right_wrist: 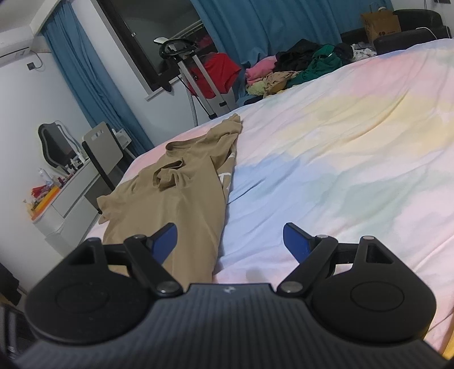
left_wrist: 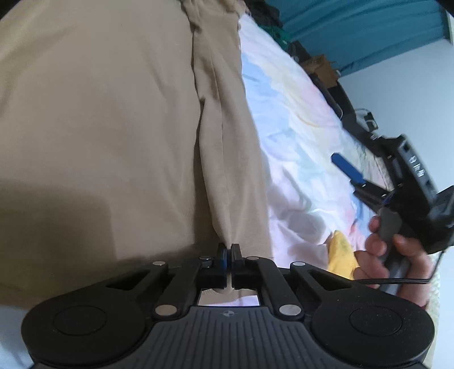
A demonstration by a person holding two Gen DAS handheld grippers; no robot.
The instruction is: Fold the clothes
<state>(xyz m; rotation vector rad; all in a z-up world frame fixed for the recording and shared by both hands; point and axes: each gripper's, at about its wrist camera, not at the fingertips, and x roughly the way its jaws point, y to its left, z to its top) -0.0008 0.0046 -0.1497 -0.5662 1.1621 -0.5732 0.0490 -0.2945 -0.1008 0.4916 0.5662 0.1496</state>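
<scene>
Closest to the left wrist camera, at six o'clock, the left gripper has its jaws pressed together on a pinched fold at the edge of the tan shirt, which fills the frame from nine to twelve o'clock. At three o'clock a hand holds the right gripper, with a yellow cloth just beside it on the pastel bedsheet. From the right wrist view, the right gripper stands wide open with nothing between its blue pads, hovering over the tan shirt spread on the bedsheet toward ten o'clock. A heap of clothes lies at one o'clock beside a brown paper bag, contents hidden.
</scene>
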